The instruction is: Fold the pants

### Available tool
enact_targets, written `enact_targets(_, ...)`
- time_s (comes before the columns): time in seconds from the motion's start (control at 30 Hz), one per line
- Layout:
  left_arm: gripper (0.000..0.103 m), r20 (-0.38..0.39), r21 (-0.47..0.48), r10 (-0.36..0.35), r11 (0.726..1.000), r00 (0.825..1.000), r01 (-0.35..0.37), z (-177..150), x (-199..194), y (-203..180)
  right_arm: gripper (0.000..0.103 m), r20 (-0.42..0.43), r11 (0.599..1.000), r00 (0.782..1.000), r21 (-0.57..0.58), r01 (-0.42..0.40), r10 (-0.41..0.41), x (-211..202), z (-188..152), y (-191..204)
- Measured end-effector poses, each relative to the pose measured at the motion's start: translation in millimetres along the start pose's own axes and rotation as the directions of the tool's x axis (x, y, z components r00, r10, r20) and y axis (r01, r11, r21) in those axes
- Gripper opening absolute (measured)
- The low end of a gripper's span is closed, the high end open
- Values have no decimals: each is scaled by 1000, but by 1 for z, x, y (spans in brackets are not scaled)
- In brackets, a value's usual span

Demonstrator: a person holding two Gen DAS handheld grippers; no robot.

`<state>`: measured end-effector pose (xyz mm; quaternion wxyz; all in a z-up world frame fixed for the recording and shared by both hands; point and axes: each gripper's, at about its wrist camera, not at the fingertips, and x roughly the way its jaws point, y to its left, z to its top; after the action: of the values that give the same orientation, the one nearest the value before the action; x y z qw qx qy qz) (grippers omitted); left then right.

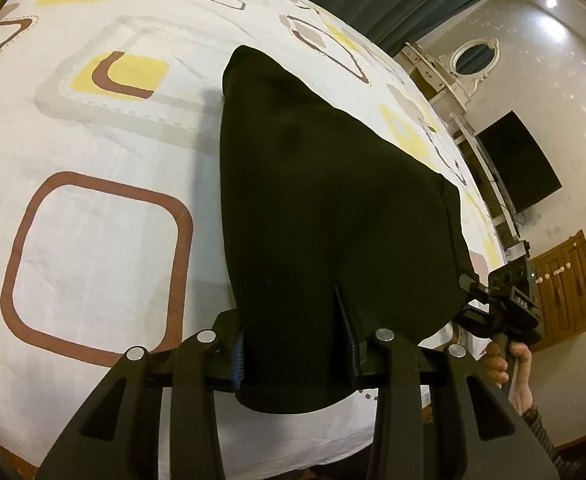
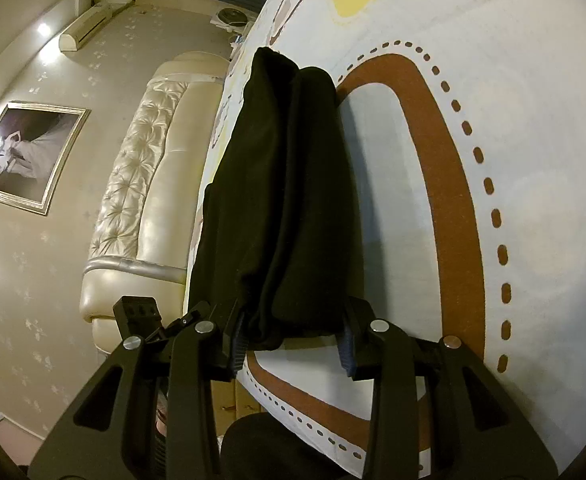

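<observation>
The black pants [image 1: 317, 200] hang lifted above the patterned bed sheet [image 1: 93, 240], with their far end resting on the sheet. My left gripper [image 1: 293, 360] is shut on the near edge of the pants; the cloth drapes over its fingers. My right gripper shows in the left wrist view [image 1: 493, 300] at the right, holding the other corner of the same edge. In the right wrist view the pants [image 2: 285, 200] run away from my right gripper [image 2: 293, 344], whose fingers [image 2: 237, 348] hold the bunched black cloth.
The bed sheet [image 2: 513, 120] has brown, yellow and grey rounded squares. A cream tufted headboard [image 2: 141, 184] stands to the left. A dark TV [image 1: 521, 164], a wooden cabinet [image 1: 565, 280] and a mirror [image 1: 471, 56] line the wall.
</observation>
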<state>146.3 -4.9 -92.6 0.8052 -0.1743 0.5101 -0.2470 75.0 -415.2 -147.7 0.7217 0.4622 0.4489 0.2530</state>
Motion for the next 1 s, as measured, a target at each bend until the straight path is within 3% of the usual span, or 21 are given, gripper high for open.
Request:
enact_targets(0.77, 43, 3, -13, -9, 1000, 1000, 9, -2, -5, 6, 37, 5, 999, 999, 23, -38, 38, -2, -3, -10)
enact_targets(0.9, 51, 10, -6, 3, 1000, 1000, -3, -4, -6, 7, 38, 9, 997, 998, 55, -63, 62, -5, -2, -17)
enact_targets(1.0, 73, 30, -4, 58, 998, 998, -58, -6, -8, 9, 40, 19, 994, 997, 78, -79, 78, -8, -4, -20)
